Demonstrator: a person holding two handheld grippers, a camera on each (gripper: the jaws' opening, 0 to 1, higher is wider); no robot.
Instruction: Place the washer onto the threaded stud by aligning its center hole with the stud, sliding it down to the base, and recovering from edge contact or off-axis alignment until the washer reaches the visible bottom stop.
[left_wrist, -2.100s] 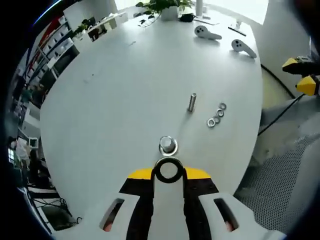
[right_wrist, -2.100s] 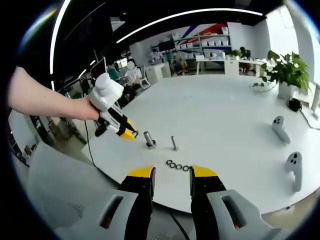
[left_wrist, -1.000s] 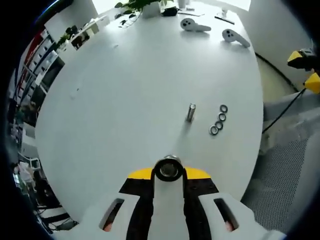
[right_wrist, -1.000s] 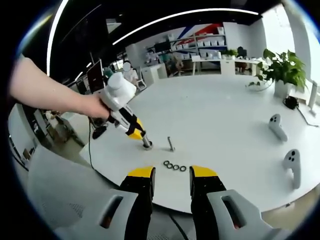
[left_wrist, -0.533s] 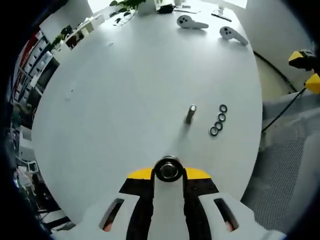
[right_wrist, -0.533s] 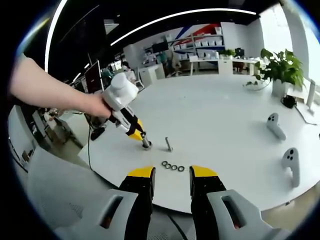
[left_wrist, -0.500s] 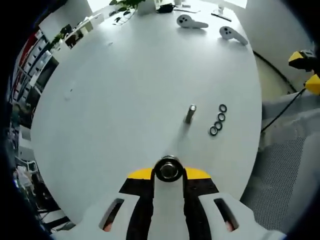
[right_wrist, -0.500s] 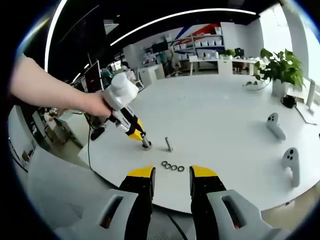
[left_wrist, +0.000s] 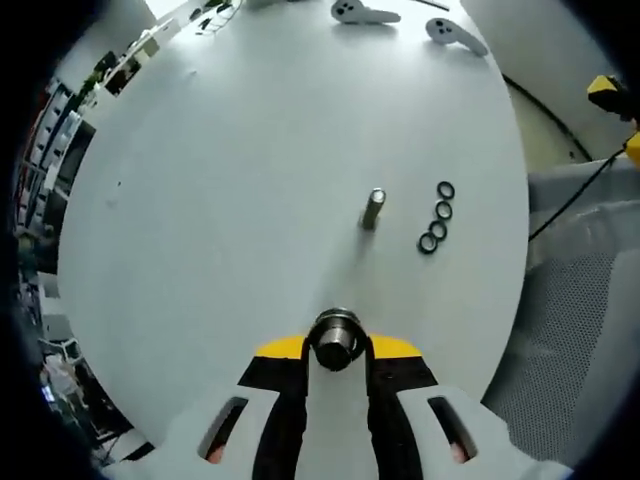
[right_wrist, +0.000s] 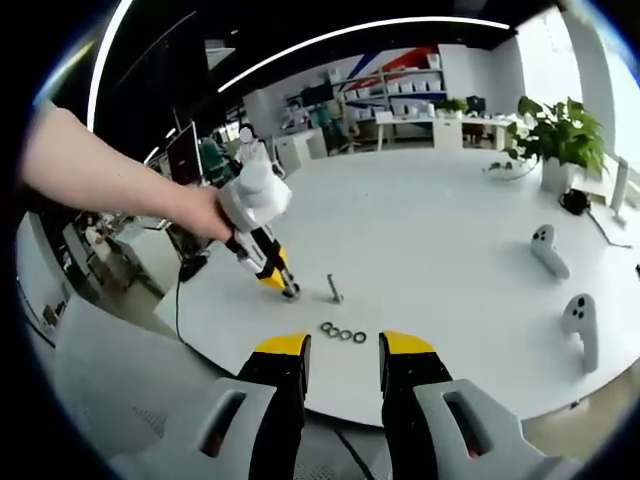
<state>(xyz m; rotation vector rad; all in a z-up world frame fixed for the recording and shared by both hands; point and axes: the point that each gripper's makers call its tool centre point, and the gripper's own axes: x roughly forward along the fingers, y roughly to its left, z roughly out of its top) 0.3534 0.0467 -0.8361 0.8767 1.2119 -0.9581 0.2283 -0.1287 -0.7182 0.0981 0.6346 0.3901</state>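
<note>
Steel washer in left gripper over stud.

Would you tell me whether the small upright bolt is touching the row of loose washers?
Apart: the left gripper view shows bare table between the bolt and the washers.

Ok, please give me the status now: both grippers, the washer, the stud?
Left gripper shut on washer, down over the stud; seating unconfirmed. Right gripper open, holding nothing, back from table. Four spare washers and a second stud lie apart; nothing blocking.
</note>
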